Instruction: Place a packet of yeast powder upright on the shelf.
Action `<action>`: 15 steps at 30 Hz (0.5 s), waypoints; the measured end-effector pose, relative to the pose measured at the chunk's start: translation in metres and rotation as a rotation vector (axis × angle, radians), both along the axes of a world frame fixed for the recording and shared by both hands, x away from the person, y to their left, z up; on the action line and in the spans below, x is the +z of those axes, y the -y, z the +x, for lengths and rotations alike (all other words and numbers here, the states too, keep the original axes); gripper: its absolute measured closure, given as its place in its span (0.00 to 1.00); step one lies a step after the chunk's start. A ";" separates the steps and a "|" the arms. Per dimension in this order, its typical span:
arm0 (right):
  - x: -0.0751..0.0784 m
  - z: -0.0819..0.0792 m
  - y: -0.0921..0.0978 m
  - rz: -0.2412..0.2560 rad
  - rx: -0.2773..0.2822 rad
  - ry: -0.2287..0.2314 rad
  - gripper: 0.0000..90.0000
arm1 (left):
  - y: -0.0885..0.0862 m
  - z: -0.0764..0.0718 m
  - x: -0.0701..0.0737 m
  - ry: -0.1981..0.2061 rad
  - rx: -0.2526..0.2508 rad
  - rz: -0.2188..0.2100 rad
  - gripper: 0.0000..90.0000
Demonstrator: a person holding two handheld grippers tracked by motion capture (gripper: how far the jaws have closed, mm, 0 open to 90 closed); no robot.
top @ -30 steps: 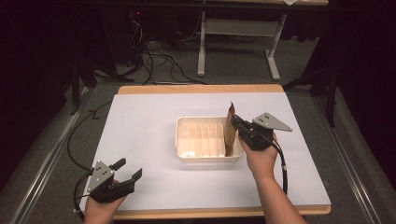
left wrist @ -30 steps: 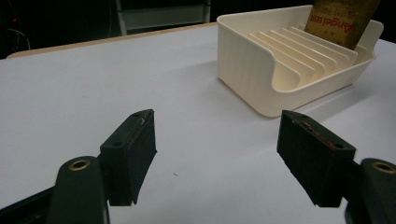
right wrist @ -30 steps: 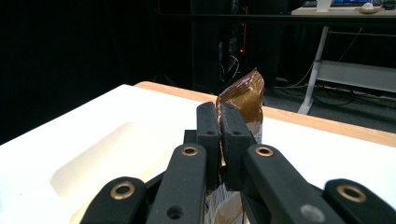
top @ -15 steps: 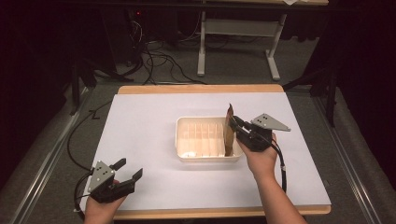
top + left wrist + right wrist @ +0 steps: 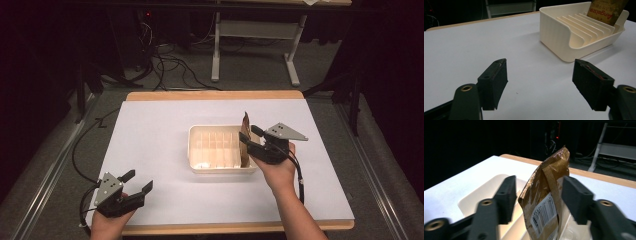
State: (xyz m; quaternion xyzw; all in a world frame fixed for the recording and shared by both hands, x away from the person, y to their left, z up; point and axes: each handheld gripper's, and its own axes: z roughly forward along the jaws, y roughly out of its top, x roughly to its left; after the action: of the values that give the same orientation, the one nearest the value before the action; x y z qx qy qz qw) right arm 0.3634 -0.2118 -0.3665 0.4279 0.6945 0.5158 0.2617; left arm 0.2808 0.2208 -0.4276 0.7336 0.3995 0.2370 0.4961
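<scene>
our crinkled brown foil packet stands upright at the right end of the ribbed cream plastic tray, between our right gripper's parted jaws. our left gripper rests open near the white table's front edge.

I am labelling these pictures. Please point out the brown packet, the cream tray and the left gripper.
brown packet (image 5: 546, 195), right gripper view, its seamed back.
cream tray (image 5: 220, 167), high view, near rim.
left gripper (image 5: 539, 82), left gripper view, midway between its tips.

Left gripper rests low with jaws apart; right gripper, raised, jaws likewise parted.
</scene>
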 end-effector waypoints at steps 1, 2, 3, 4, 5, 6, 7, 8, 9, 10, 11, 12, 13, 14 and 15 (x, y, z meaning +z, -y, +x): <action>0.000 -0.001 0.000 -0.007 -0.009 0.000 0.46 | 0.000 0.000 0.000 -0.001 0.000 0.000 0.32; 0.001 -0.003 -0.001 -0.013 -0.021 -0.002 0.38 | 0.000 0.000 0.000 -0.001 0.000 0.000 0.32; 0.001 -0.003 -0.001 -0.023 -0.026 0.003 0.36 | 0.000 0.000 0.000 0.000 0.003 0.005 0.32; 0.001 -0.003 -0.001 -0.023 -0.026 0.003 0.36 | 0.000 0.000 0.000 0.000 0.002 0.006 0.32; 0.001 -0.005 -0.002 -0.028 -0.037 0.004 0.34 | 0.000 0.000 0.000 0.000 0.003 0.006 0.32; 0.002 -0.006 -0.001 -0.032 -0.038 0.006 0.32 | 0.000 0.000 0.000 0.000 0.002 0.007 0.32; 0.002 -0.007 -0.001 -0.034 -0.041 0.004 0.31 | 0.001 0.001 0.000 -0.001 0.002 0.006 0.32; 0.002 -0.009 -0.001 -0.034 -0.040 0.005 0.30 | 0.001 0.001 -0.001 -0.003 -0.001 0.003 0.32; 0.003 -0.012 0.000 -0.035 -0.037 0.006 0.30 | 0.001 0.001 -0.001 -0.005 0.000 0.001 0.32; 0.003 -0.014 0.000 -0.037 -0.034 0.008 0.29 | 0.001 0.001 -0.001 -0.005 0.000 0.001 0.32; 0.003 -0.015 0.001 -0.038 -0.032 0.005 0.29 | 0.000 0.001 -0.001 -0.005 0.000 0.000 0.31; 0.003 -0.017 0.002 -0.040 -0.030 0.007 0.29 | 0.000 0.001 -0.001 -0.003 0.005 0.005 0.31; 0.003 -0.019 0.002 -0.037 -0.030 0.004 0.29 | 0.000 0.001 -0.001 -0.005 0.001 0.002 0.31; 0.003 -0.019 0.002 -0.037 -0.030 0.004 0.29 | 0.000 0.001 -0.001 -0.005 0.001 0.002 0.31; 0.003 -0.021 0.004 -0.040 -0.025 0.006 0.29 | 0.000 0.001 -0.001 -0.005 0.002 0.002 0.31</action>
State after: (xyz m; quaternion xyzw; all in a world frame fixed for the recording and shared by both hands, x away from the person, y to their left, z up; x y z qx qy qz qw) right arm 0.3425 -0.2154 -0.3635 0.4296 0.6983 0.5000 0.2789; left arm 0.2821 0.2205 -0.4283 0.7342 0.4014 0.2360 0.4941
